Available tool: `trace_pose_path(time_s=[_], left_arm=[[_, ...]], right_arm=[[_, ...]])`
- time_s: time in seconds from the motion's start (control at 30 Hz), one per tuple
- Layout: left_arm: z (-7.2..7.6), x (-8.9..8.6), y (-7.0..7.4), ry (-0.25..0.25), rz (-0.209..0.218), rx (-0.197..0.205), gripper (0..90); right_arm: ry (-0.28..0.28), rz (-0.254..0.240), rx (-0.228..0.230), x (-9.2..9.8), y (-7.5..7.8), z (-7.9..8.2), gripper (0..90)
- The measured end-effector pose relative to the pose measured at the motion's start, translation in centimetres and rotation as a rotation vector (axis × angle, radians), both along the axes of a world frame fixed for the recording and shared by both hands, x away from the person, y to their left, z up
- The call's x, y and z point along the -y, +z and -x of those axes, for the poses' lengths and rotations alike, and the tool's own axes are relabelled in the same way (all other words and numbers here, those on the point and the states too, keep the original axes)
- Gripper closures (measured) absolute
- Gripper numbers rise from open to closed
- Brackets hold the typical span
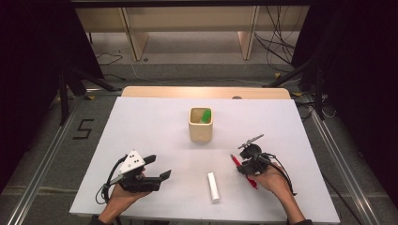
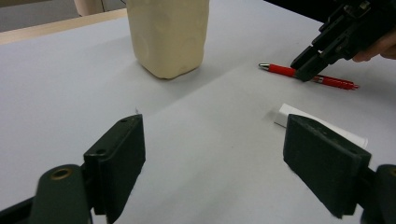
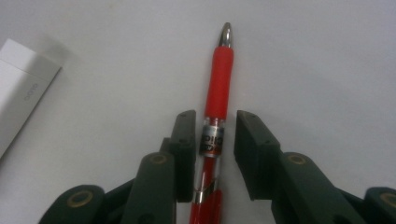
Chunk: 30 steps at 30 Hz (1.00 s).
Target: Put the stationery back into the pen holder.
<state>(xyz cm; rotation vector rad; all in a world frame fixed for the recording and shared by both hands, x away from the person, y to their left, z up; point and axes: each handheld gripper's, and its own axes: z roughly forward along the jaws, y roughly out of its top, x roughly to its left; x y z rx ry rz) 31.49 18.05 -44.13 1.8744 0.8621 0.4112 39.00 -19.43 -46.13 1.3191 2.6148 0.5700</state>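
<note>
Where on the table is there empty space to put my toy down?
The far left of the white table, left of the cream cup, is bare. So is the far right corner. It is crowded near the front, around the white box, red pen and both grippers.

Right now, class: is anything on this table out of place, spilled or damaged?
Nothing is spilled or damaged. The red pen and a white box lie loose on the table, while a green item stands in the cup. The right gripper straddles the pen; its right jaw is not yet touching.
</note>
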Motion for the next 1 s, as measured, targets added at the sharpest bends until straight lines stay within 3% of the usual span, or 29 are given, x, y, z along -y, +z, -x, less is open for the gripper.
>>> trace_pose_path(time_s=[0.57,0.87,1.0], left_arm=[[0.1,0.3,-0.2,-0.005,-0.011,0.001,20.9],[0.0,0.1,-0.3,0.0,-0.009,0.004,21.0],[0.0,0.1,-0.3,0.0,-0.006,0.004,21.1]], right_arm=[[0.012,0.064,-0.007,-0.8,0.1,-0.2,79.6],[0.019,0.027,0.007,-0.4,0.5,-0.2,79.8],[0.012,-0.019,0.027,0.2,0.9,-0.2,79.8]])
